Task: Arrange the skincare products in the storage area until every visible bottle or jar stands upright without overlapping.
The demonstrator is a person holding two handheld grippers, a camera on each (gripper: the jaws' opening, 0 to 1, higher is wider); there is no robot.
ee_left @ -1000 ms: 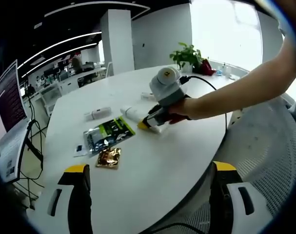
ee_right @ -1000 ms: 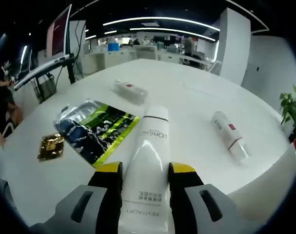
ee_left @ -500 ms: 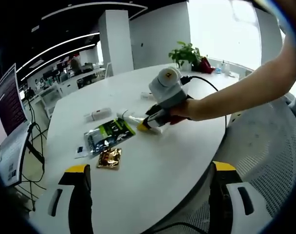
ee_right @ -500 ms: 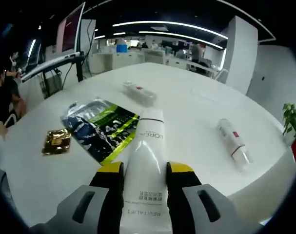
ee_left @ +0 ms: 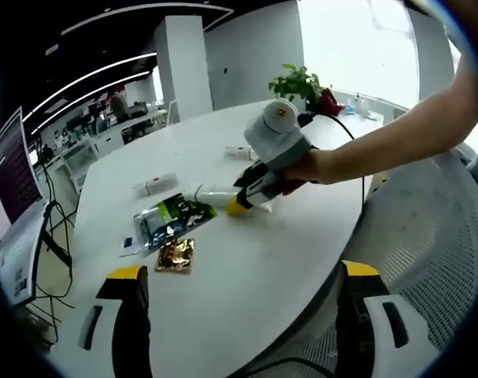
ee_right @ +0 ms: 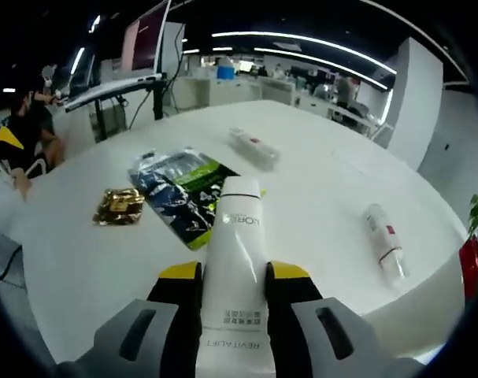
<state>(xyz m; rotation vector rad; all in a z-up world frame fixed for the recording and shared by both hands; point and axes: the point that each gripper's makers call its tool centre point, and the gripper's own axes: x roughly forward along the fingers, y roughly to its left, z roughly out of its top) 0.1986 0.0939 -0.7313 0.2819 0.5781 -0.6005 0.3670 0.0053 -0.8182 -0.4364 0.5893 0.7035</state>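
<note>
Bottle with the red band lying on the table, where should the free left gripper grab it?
Grip the red-band bottle mid-body, across its width, coming from above. It lies flat, apart from other items, so its round sides are free. The left gripper is open; the right gripper holds the white tube.

Tube: smooth white plastic, slight sheen. Green sachet: glossy film. Gold packet: shiny crinkled foil. Table: smooth matt white. Gripper pads: yellow, matt.
</note>
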